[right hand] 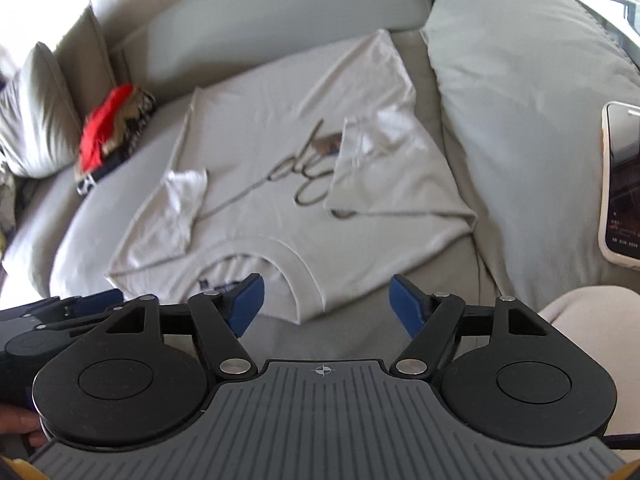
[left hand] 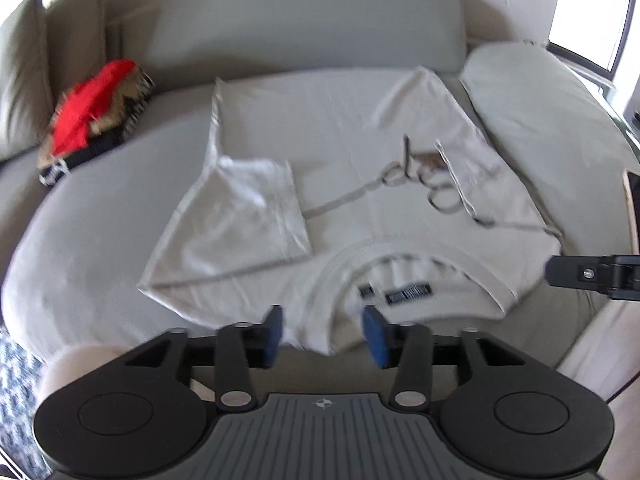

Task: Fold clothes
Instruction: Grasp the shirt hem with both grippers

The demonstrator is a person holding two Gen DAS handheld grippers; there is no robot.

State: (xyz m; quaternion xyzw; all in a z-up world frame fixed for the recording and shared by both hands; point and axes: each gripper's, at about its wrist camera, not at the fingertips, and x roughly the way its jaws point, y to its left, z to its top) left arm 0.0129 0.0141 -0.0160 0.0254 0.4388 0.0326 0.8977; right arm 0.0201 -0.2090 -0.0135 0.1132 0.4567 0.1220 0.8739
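Note:
A white T-shirt [left hand: 340, 152] [right hand: 260, 140] with a dark script print lies face up on the grey sofa seat [left hand: 100, 220], its collar [left hand: 420, 256] [right hand: 280, 252] nearest me. Both sleeves are folded inward over the body, one [left hand: 240, 216] on the left and one [left hand: 472, 168] on the right. My left gripper [left hand: 324, 334] hovers open over the shirt's near edge, left of the collar; the pads do not press the cloth. Over the near edge on the collar's right side, my right gripper [right hand: 326, 300] stands wide open, holding nothing.
A pile of clothes topped in red [left hand: 92, 108] [right hand: 104, 128] sits at the back left of the seat. A big grey cushion [left hand: 540, 112] [right hand: 520, 100] flanks the shirt on the right, with a phone [right hand: 622, 184] on it. The sofa backrest [left hand: 300, 28] runs behind.

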